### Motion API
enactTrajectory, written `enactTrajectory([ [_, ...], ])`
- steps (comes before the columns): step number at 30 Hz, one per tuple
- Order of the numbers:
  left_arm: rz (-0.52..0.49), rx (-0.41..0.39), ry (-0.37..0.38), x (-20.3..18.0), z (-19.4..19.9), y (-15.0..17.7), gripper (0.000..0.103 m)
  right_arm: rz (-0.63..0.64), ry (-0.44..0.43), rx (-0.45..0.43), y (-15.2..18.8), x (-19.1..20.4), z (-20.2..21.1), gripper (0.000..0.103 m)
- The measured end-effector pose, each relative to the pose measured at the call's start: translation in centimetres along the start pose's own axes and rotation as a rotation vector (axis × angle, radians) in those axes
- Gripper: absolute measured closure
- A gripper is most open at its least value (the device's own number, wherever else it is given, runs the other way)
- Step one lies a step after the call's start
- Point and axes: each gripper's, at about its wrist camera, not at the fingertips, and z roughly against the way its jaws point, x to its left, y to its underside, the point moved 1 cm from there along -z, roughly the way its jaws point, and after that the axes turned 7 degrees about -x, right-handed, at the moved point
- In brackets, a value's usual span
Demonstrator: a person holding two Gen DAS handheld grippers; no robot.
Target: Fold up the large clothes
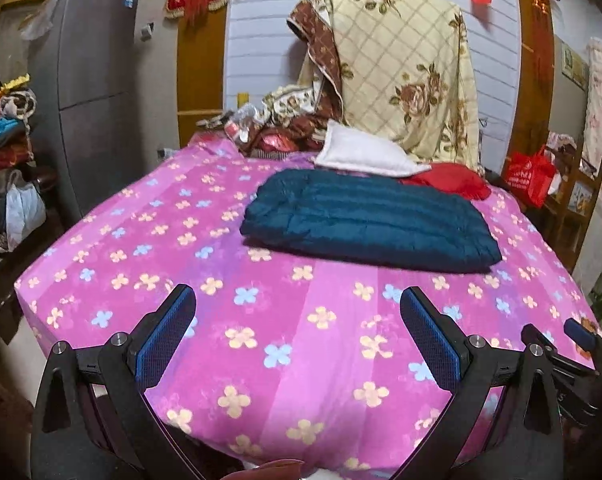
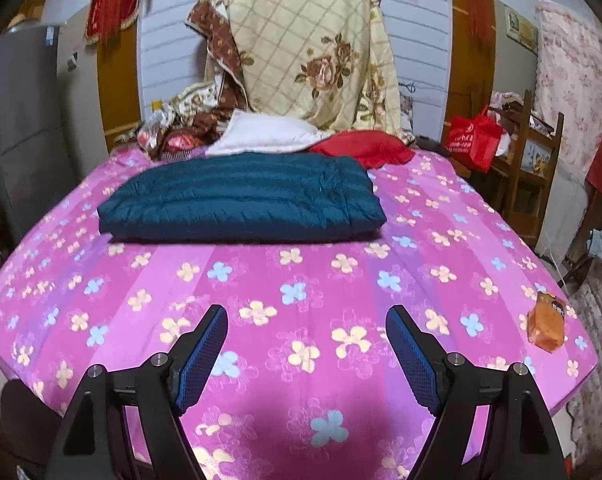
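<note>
A dark teal quilted jacket (image 1: 371, 220) (image 2: 241, 202) lies folded into a flat rectangle on the pink flowered bed sheet (image 1: 285, 320) (image 2: 301, 272), toward the far half of the bed. My left gripper (image 1: 297, 300) hangs open over the near part of the sheet, well short of the jacket, with nothing between its blue pads. My right gripper (image 2: 305, 318) is likewise open and empty above the near edge. In the left wrist view a part of the right gripper (image 1: 579, 334) shows at the right edge.
Behind the jacket lie a white pillow (image 2: 261, 134), a red cloth (image 2: 365, 146) and a heap of patterned bedding (image 2: 301, 52). An orange packet (image 2: 547, 322) rests near the bed's right edge. A grey fridge (image 1: 93, 80) stands left; a wooden rack with a red bag (image 2: 475, 140) stands right.
</note>
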Motion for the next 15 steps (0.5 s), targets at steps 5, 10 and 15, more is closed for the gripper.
enactTrajectory([
  [5, -0.016, 0.106, 0.012, -0.8, -1.8, 1.4, 0.001, 0.025, 0.004, 0.049, 0.8, 0.4, -0.9, 0.024],
  [10, -0.031, 0.155, 0.025, -1.7, -2.6, 2.6, 0.001, 0.011, 0.013, 0.095, 1.4, 0.0, -1.8, 0.024],
  [15, -0.052, 0.187, 0.038, -2.5, -3.2, 3.3, 0.001, -0.019, 0.015, 0.134, 2.0, -0.5, -2.6, 0.024],
])
